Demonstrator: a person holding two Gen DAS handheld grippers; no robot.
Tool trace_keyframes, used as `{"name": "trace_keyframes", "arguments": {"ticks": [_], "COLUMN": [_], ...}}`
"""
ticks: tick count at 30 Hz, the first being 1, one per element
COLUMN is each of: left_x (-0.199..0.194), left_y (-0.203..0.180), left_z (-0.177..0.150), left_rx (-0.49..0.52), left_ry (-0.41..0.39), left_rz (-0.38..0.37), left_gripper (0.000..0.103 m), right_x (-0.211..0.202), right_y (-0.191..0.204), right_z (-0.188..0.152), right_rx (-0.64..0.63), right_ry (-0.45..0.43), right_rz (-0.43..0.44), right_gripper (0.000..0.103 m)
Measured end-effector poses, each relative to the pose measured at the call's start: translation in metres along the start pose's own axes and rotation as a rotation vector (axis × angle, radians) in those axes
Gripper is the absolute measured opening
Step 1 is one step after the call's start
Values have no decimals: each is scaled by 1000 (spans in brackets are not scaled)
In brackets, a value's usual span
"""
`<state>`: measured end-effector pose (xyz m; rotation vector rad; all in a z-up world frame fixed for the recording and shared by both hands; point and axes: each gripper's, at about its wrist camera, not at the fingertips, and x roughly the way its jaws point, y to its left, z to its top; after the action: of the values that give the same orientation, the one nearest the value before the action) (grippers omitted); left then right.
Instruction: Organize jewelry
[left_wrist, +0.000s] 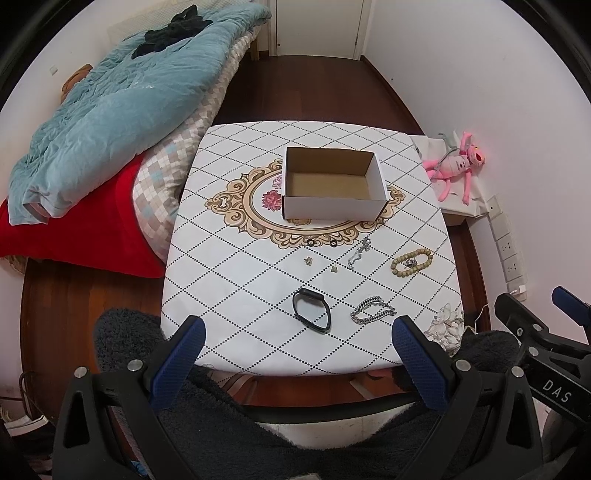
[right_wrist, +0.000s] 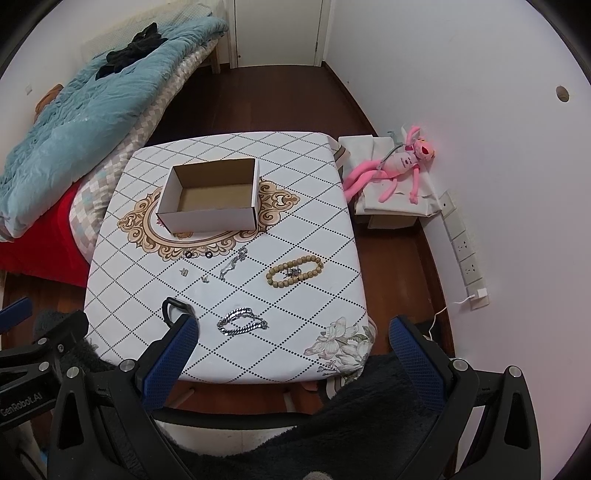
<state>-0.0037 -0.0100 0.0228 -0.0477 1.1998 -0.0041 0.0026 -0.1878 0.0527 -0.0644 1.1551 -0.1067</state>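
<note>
Both grippers hang back at the near edge of the surface, and both stand wide apart with nothing between the blue pads: the left gripper and the right gripper. Straight ahead of the left gripper, just past its tips, lies one black wristband; a touch to its right, one chunky silver chain bracelet. From the right gripper's view that same wristband sits partly hidden behind its left finger, the silver chain just ahead between the fingers. Further out we count one wooden bead bracelet with a small metal piece lying inside its loop, one thin silver chain, two small black rings side by side, and two tiny metal pieces, too small to identify. Beyond all of it, at the far middle, one open white cardboard box, with no jewelry inside. Off the surface, ahead and right of the right gripper, one pink plush toy against the wall. Writing: "DAS" on the right gripper's body in the left view, "GenRobot.AI" on the left gripper's body in the right view.
</note>
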Motion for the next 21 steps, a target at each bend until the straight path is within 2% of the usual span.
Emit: {"name": "trace_keyframes", "arguments": {"ticks": [15,19,21], "left_x": [-2,10,23], "left_y": [1,3,4], "left_z": [0,4,9], "left_rx": [-1,4,8], "left_ry": [-17,-18,-31], "left_rz": [-3,8,45], "left_gripper": [103,103,103], "right_x": [-4,1,9], "right_y": [1,-1,-7], "right_z": [3,4,9], "right_rx": [-5,14,33], "right_ry": [-12,-12,-8], "right_rz": [-2,9,13], "right_gripper": [103,103,103]}}
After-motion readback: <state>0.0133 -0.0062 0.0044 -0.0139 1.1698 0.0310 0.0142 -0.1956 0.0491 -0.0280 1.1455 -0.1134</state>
